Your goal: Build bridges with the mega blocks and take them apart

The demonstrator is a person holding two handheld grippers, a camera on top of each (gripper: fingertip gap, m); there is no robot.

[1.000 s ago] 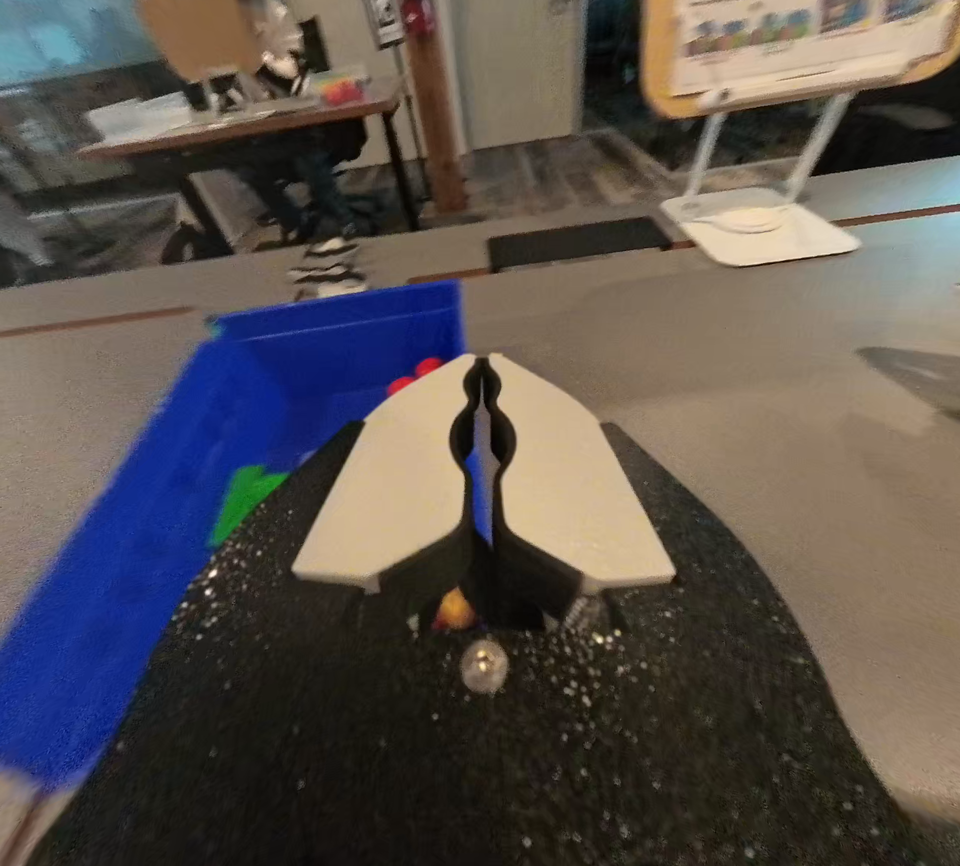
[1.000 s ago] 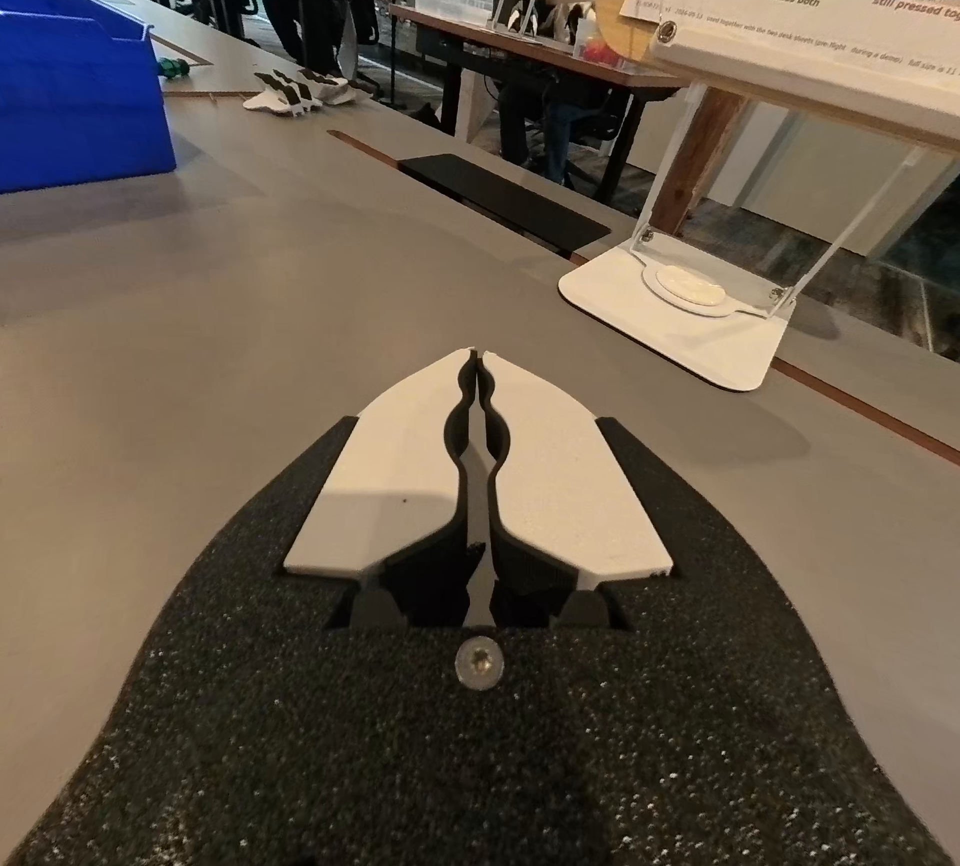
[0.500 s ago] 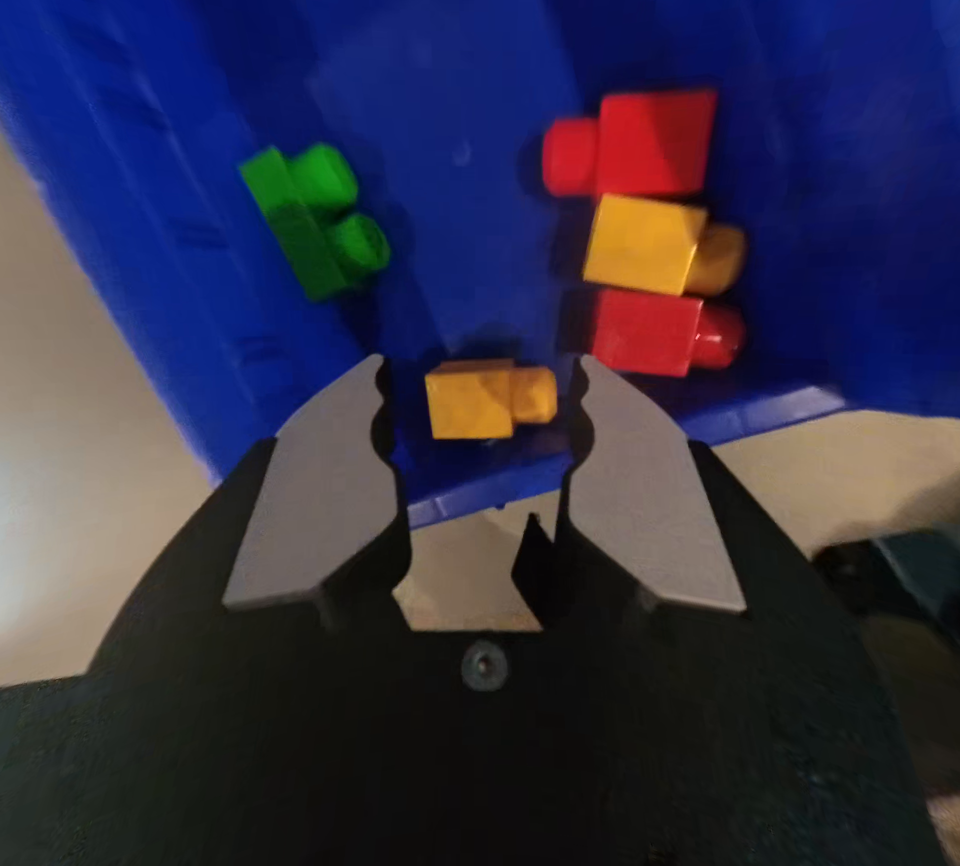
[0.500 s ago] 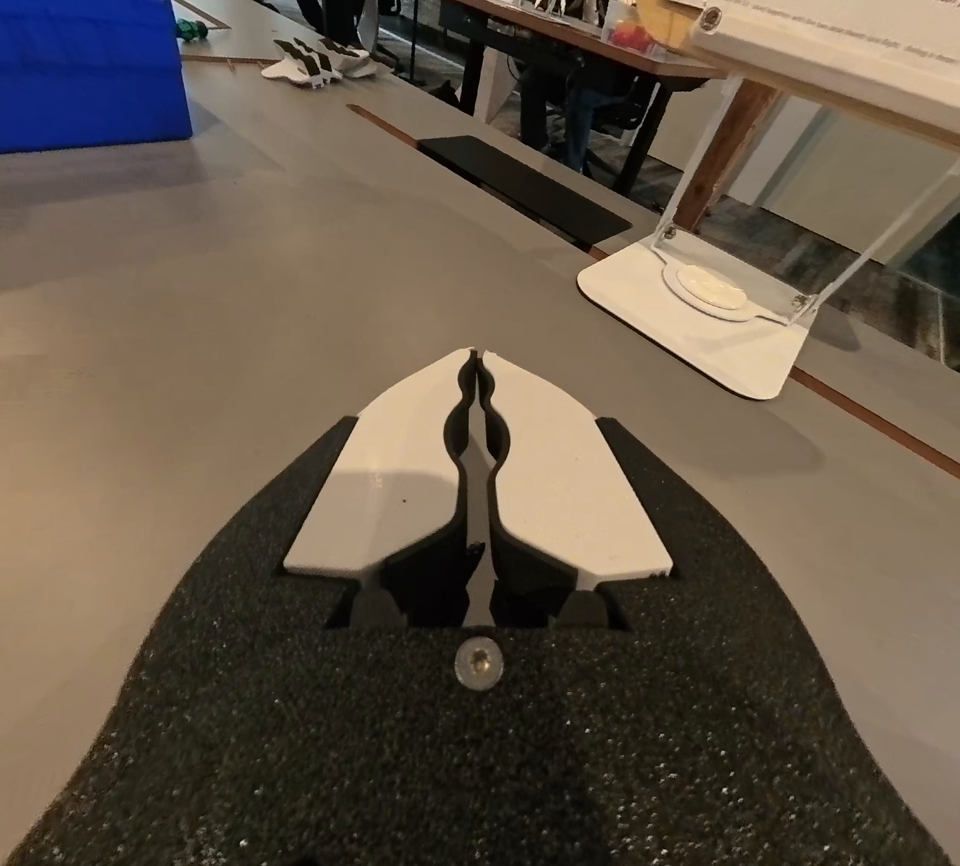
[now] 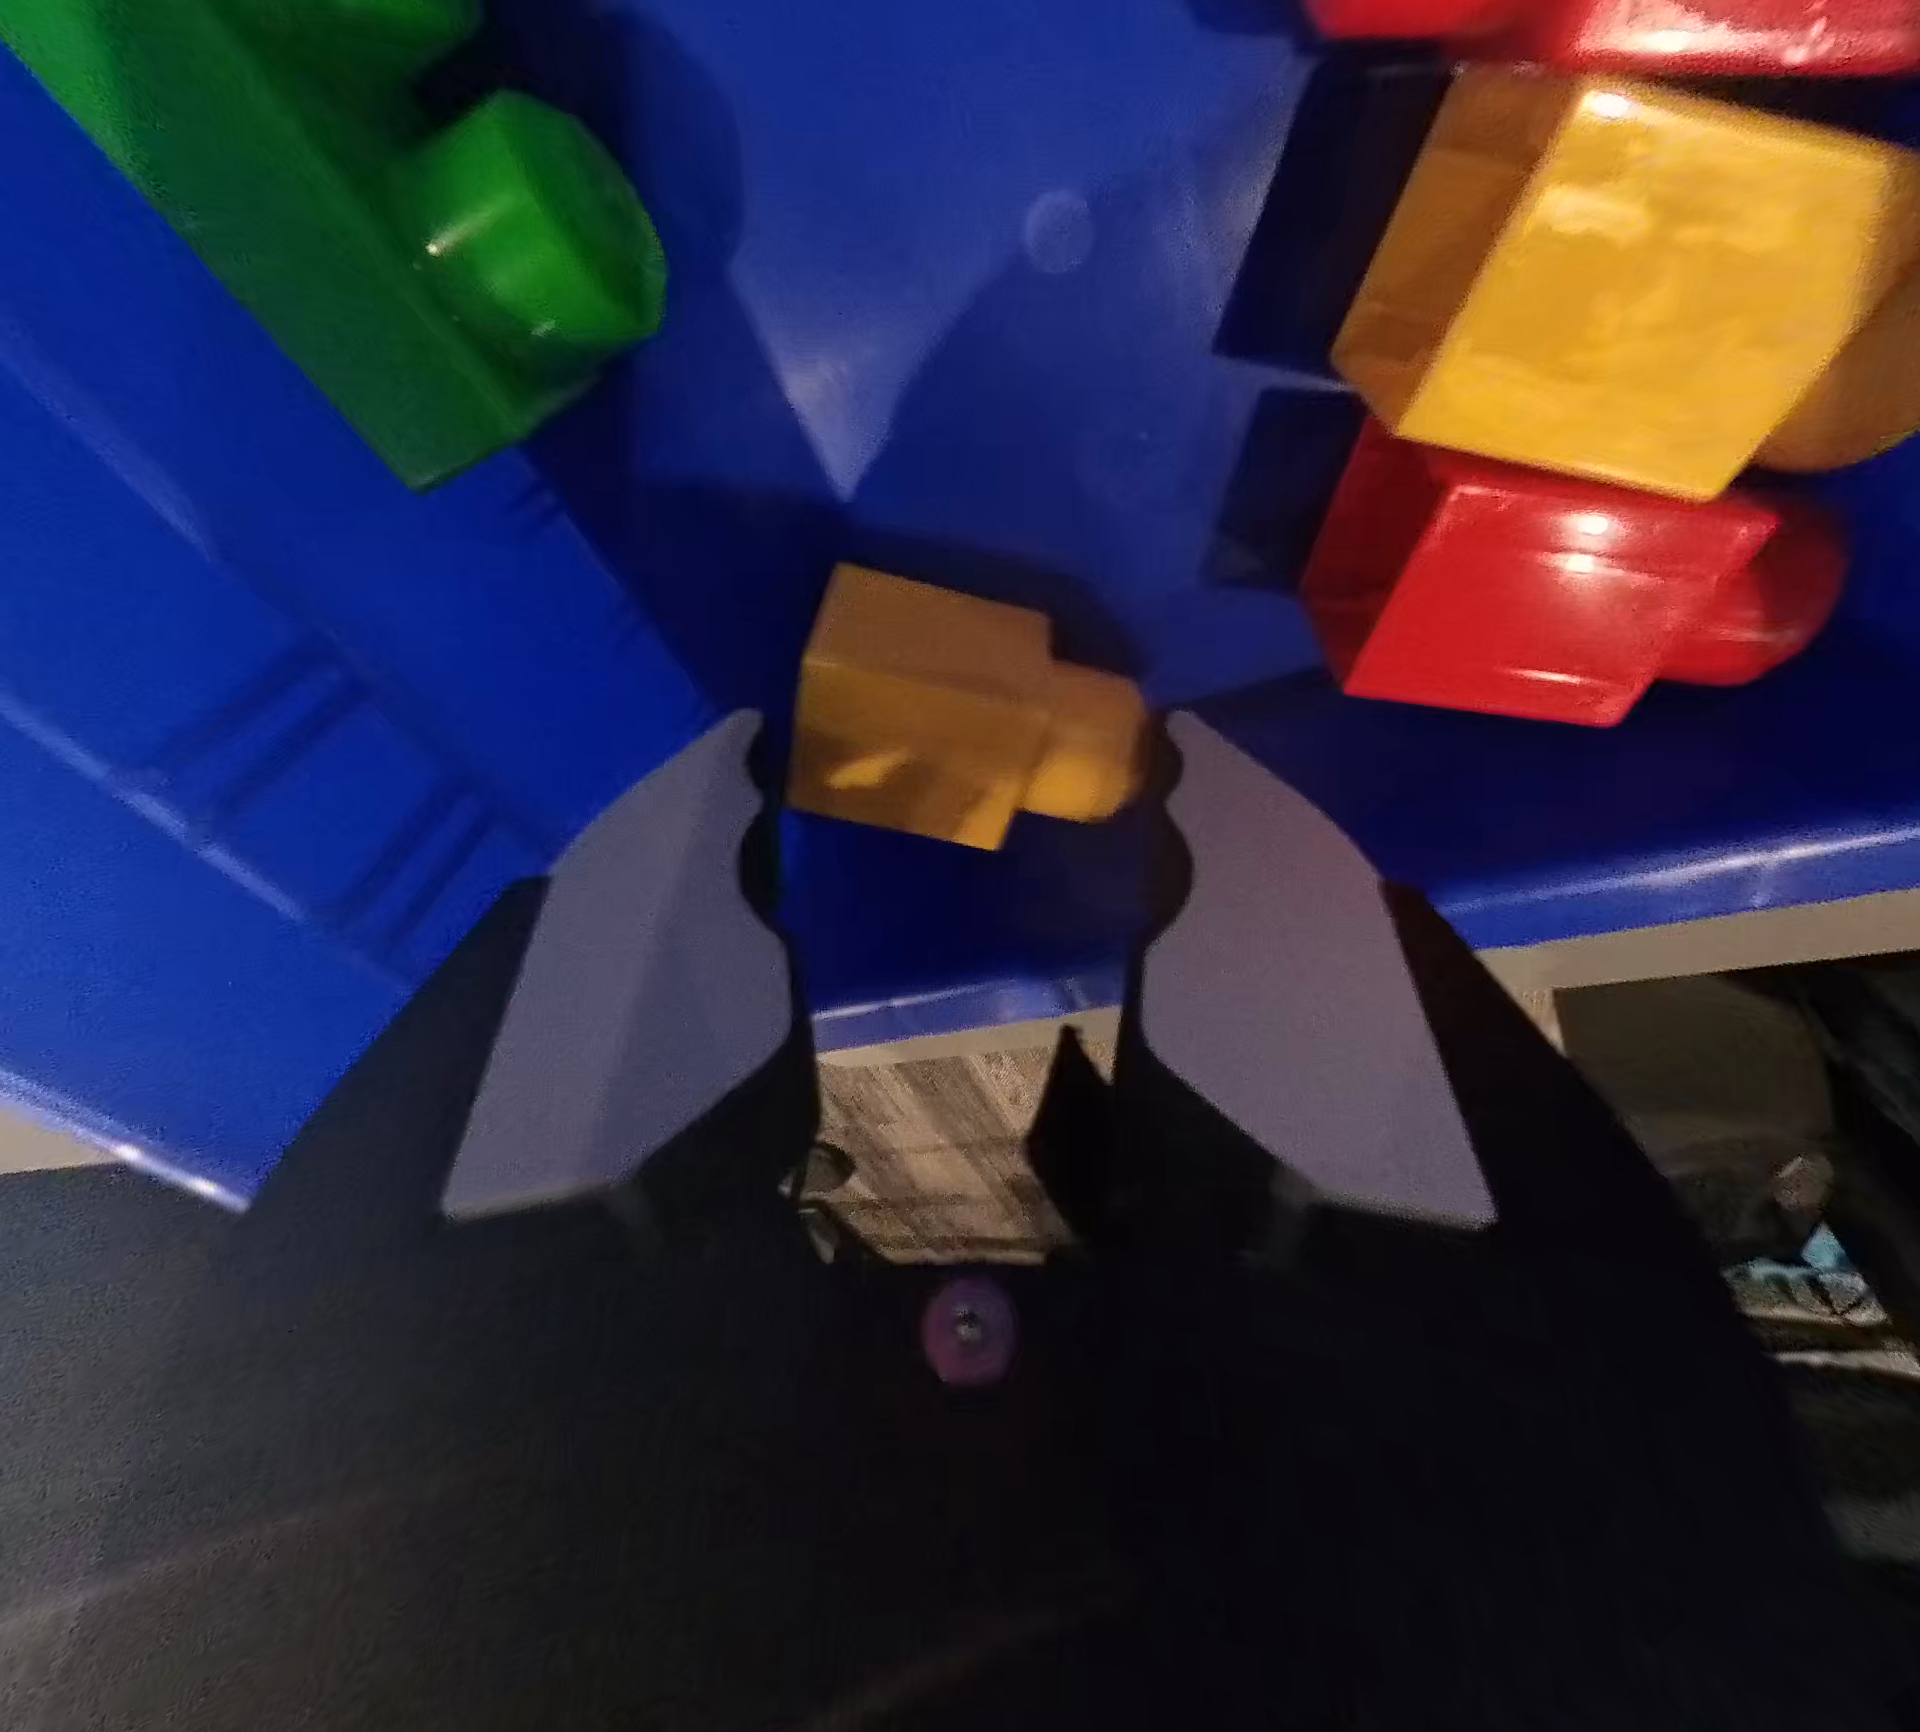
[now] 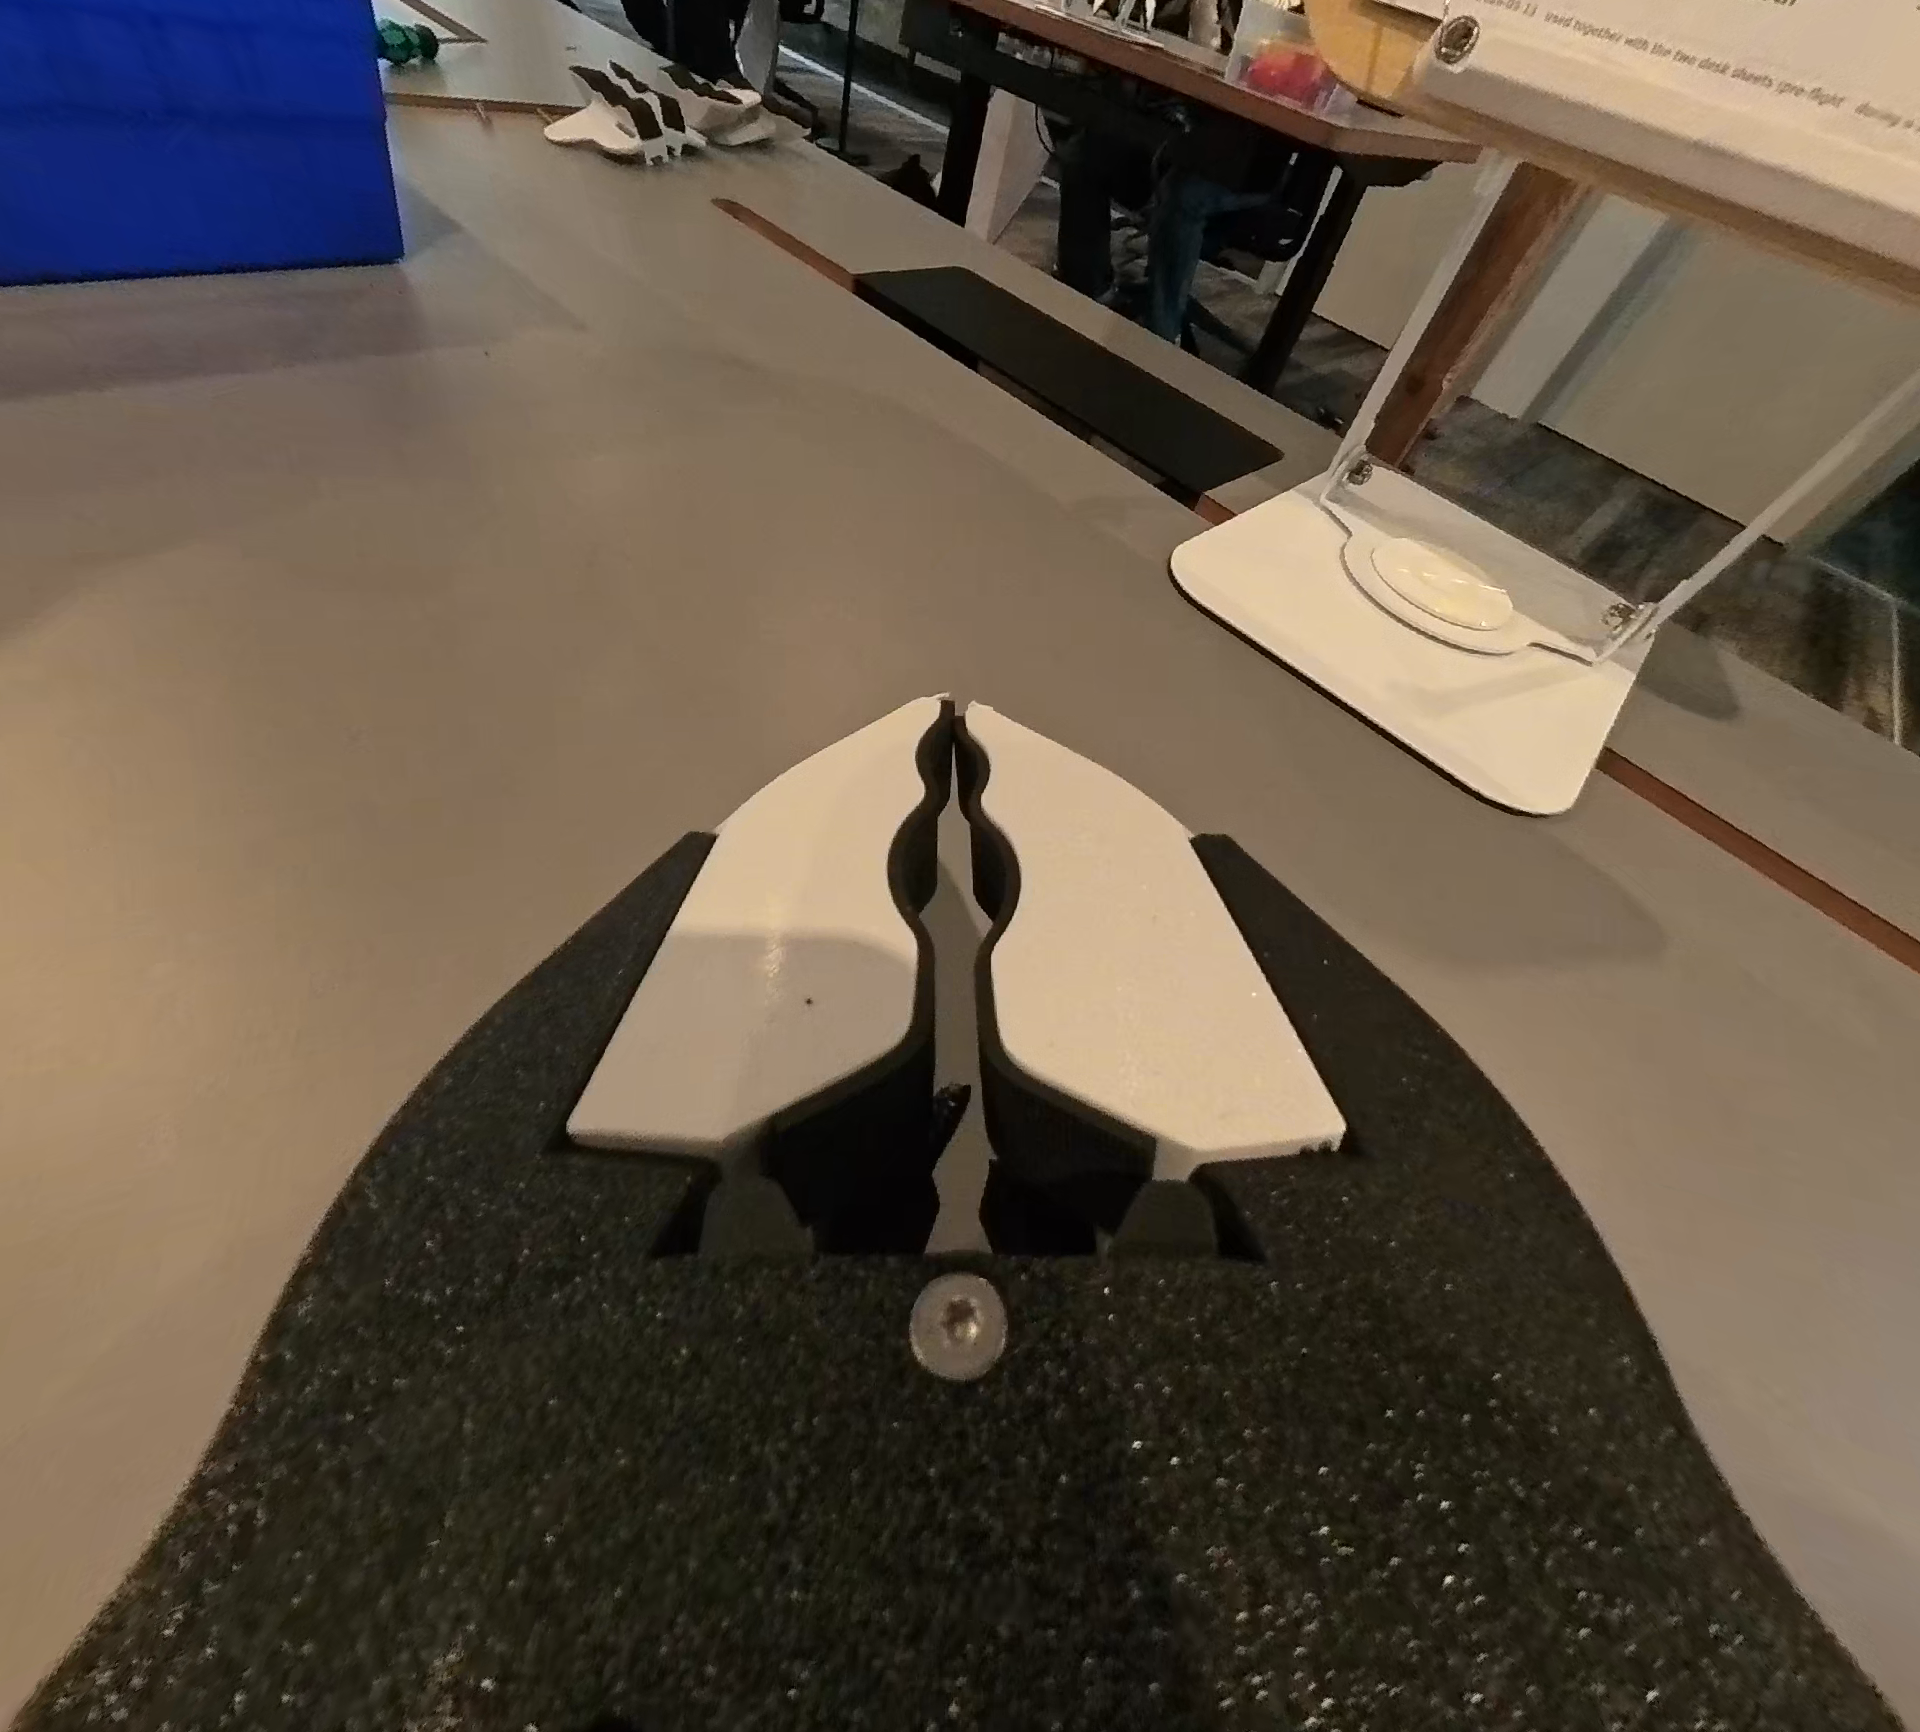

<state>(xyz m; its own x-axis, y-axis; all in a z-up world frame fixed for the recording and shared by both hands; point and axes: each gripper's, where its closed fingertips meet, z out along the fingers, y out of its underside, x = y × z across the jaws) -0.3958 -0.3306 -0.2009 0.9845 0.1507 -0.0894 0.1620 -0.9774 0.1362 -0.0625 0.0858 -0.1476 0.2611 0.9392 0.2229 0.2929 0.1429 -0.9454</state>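
Between the tips of my left gripper (image 5: 961,737), a small yellow block (image 5: 935,711) is lying on its side on the floor of the blue bin (image 5: 935,228), its stud pointing toward the right finger, so its long axis is running across the gap. I'm holding the jaws wide, flanking it but not yet clamping, as far as the blur lets me judge. Green (image 5: 312,155), red (image 5: 1538,602) and yellow (image 5: 1600,280) blocks are crowding both sides. My right gripper (image 6: 954,708) is waiting pressed closed and empty above the grey table (image 6: 520,643), well apart from the bin; a stand's white base (image 6: 1455,685) is sitting ahead of it.
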